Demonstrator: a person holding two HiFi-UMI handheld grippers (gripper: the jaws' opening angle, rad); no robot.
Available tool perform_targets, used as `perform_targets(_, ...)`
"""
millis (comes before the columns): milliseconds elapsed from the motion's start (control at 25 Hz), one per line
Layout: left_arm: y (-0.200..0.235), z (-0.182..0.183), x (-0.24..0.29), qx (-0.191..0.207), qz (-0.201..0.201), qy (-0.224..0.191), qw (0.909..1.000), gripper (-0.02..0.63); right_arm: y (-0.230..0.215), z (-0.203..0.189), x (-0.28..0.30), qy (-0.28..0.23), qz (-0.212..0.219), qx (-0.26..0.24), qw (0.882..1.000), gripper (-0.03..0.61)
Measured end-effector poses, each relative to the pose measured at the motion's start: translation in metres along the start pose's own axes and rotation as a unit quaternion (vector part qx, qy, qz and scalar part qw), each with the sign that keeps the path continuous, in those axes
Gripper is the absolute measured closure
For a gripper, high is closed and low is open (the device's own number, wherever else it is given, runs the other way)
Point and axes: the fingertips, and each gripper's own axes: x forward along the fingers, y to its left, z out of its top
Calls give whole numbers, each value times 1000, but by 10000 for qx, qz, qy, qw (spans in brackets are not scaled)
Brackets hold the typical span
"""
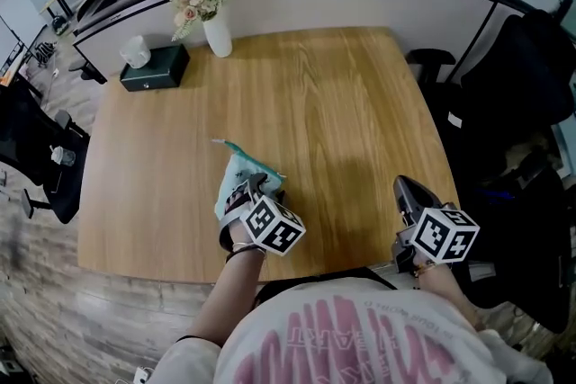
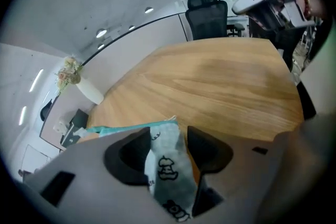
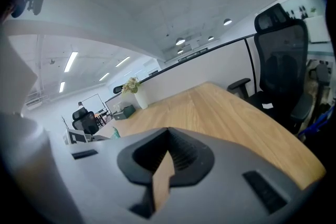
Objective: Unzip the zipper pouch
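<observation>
The left hand-held gripper (image 2: pixel 167 139) is straddling the zipper pouch (image 1: pixel 243 171), jaws apart; the right hand-held gripper (image 3: pixel 167 152) is hovering closed and empty. Clamp the fabric first.

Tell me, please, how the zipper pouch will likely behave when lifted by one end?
Probably floppy: the pouch is thin printed cloth, rumpled on the table. Likely light: it looks flat, unfilled. The teal zipper edge may hold straighter.
</observation>
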Motion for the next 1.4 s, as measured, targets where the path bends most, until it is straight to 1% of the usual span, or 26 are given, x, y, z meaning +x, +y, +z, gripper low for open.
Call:
perform_targets(80,0,-2,8,90,-94,79,9999,410,-1,1,4,47,-34,-3,10000,581)
perform_targets(160,2,-5,14,109,-207,169,9996,421,0,4,8,94,-39,-20,9999,581)
perform_targets(280,3,-8,21,255,-337,289,9987,440,0,10,14,95,-44,14,9999,581)
perform_targets(400,0,-4,25,326,-500,263,9979,476,-3,15,20,83,-48,154,9998,581)
perform_targets(480,-1,-1,27,377,-520,237,9977,512,-2,15,24,101,-24,168,9998,581)
perform_targets(560,0,-1,29,366,-561,232,9975,518,1,15,29,135,28,152,9998,581)
perform_targets(640,0,0,27,205,-695,122,9973,523,3,14,33,171,90,163,9997,581)
perform_targets(720,3,7,18,-146,-867,-158,9960,529,7,12,36,276,199,173,9993,581)
perform_targets(760,6,13,11,-360,-966,-345,9941,571,10,10,39,388,288,179,9987,581)
perform_targets(840,12,25,-7,-728,-1174,-717,9878,572,21,6,45,659,591,199,9959,581)
perform_targets(920,18,38,-26,-1012,-1317,-1065,9803,572,38,6,49,797,1031,202,9913,581)
perform_targets(1000,25,54,-49,-1277,-1422,-1501,9700,572,56,11,52,832,1464,166,9856,581)
perform_targets(1040,27,63,-61,-1415,-1496,-1766,9625,572,65,15,52,843,1683,141,9820,581)
perform_targets(1080,29,73,-75,-1549,-1599,-2052,9531,572,75,20,52,850,1929,118,9775,581)
perform_targets(1160,31,92,-103,-1788,-1885,-2622,9294,573,100,34,45,833,2516,61,9642,581)
perform_targets(1320,29,126,-157,-2129,-2415,-3573,8768,574,148,63,19,689,3652,-147,9283,580)
perform_targets(1360,29,134,-170,-2191,-2513,-3772,8640,574,157,69,11,666,3897,-173,9184,563)
perform_targets(1400,28,141,-181,-2248,-2608,-3951,8517,574,165,74,3,656,4138,-184,9078,519)
